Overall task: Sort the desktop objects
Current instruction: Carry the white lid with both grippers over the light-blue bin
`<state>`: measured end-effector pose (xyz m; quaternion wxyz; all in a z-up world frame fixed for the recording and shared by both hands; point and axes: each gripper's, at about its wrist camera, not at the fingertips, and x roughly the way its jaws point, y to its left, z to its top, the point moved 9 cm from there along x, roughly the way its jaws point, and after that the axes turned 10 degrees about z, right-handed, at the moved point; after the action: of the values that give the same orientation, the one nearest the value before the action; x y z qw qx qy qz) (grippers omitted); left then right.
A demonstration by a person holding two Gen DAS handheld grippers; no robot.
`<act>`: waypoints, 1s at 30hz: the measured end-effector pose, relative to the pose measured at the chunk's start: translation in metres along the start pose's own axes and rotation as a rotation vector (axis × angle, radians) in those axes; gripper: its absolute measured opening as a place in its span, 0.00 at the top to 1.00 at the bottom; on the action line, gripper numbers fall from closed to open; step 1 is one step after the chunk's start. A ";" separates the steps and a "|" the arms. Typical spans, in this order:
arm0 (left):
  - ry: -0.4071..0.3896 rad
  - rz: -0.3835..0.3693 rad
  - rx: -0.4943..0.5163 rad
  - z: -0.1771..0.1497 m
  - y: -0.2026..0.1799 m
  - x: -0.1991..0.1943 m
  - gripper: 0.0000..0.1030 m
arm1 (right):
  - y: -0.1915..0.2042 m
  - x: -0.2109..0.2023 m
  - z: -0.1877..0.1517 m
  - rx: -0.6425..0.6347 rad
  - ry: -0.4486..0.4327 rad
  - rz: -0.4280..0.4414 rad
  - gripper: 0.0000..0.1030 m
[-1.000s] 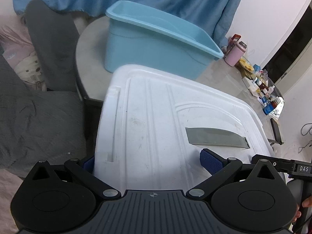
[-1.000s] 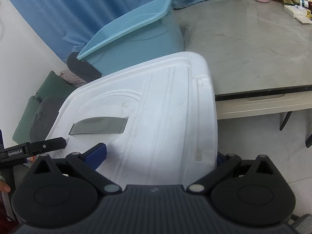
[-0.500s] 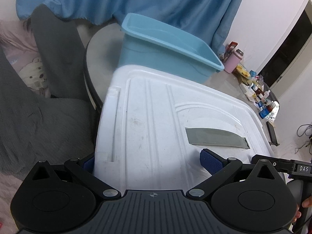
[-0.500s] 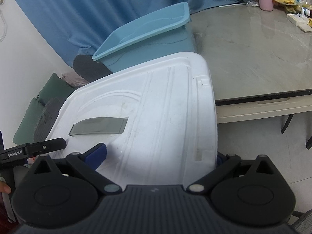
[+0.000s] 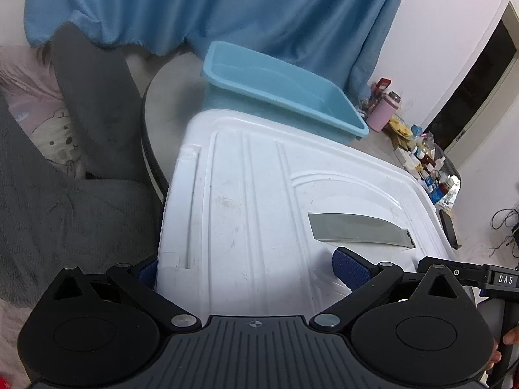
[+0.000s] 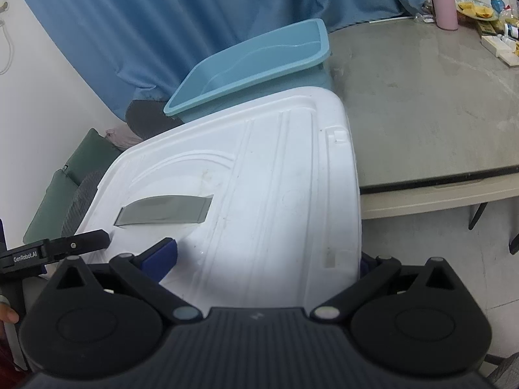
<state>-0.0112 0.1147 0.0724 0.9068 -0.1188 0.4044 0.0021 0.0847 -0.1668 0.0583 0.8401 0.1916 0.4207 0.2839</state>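
Observation:
A large white plastic lid with a strip of grey tape is held in the air between both grippers. My left gripper is shut on the lid's near left corner, one blue pad on top and one under its edge. My right gripper is shut on the near right corner of the lid the same way. A light blue bin stands on the grey table just beyond the lid; it also shows in the right wrist view.
The marble-grey table stretches right; its front edge is near the lid. A pink bottle, snacks and small bottles sit at its far end. Grey chairs and blue curtains are behind.
Both grippers have lifted the lid higher and tilted the view up. The blue bin now appears farther and lower, with its inside showing.

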 end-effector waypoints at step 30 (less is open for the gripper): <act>-0.054 0.010 0.023 0.142 -0.026 0.057 0.00 | -0.010 0.039 0.112 -0.012 -0.045 0.025 0.00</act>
<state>0.1340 0.1147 0.1278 0.9188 -0.1062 0.3802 0.0055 0.1986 -0.1586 0.0938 0.8469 0.1983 0.3975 0.2924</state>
